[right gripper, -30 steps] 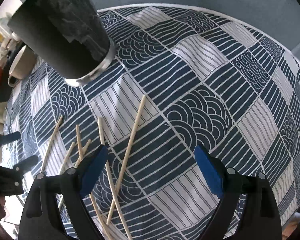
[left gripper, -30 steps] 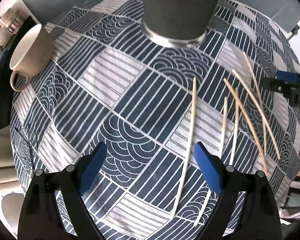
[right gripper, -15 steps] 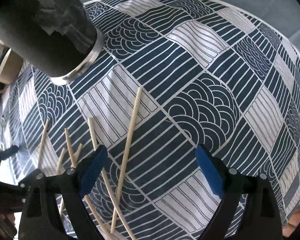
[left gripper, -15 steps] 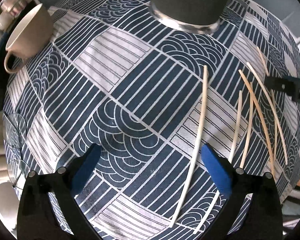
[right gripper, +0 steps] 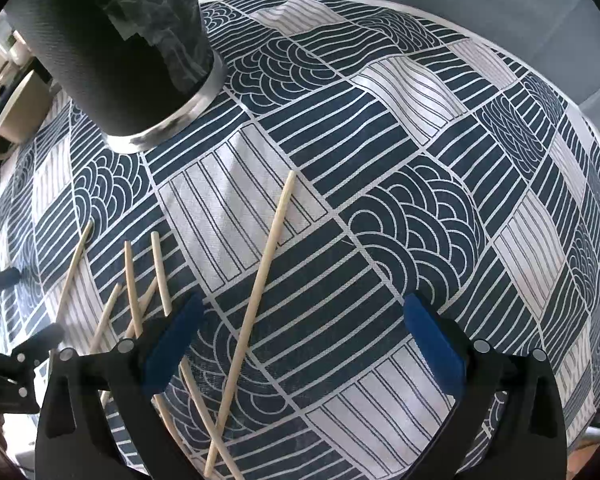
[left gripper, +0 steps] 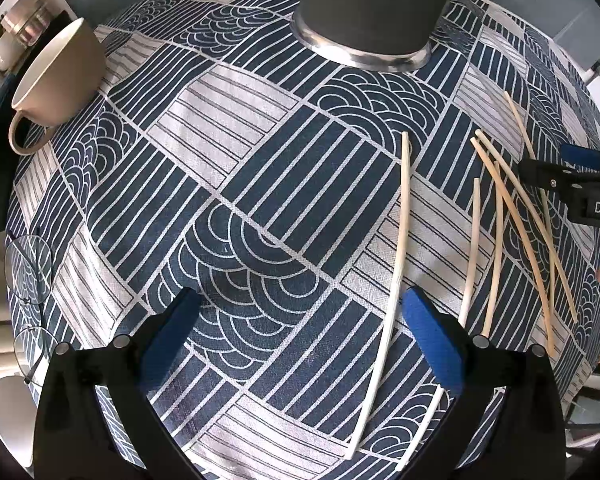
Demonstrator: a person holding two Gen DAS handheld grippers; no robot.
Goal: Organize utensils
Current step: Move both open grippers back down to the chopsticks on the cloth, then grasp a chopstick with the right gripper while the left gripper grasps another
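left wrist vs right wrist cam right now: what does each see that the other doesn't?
Left wrist only: the eyeglasses at the table's left edge, and the right gripper reaching in over the scattered chopsticks.

Right wrist only: the pale marbled patch on the dark tumbler's wall, and the cloth's far right side with its white edge.

Both: the dark tumbler, the beige mug, the chopsticks lying on the patterned tablecloth, and each camera's own blue-padded jaws standing wide with nothing gripped.
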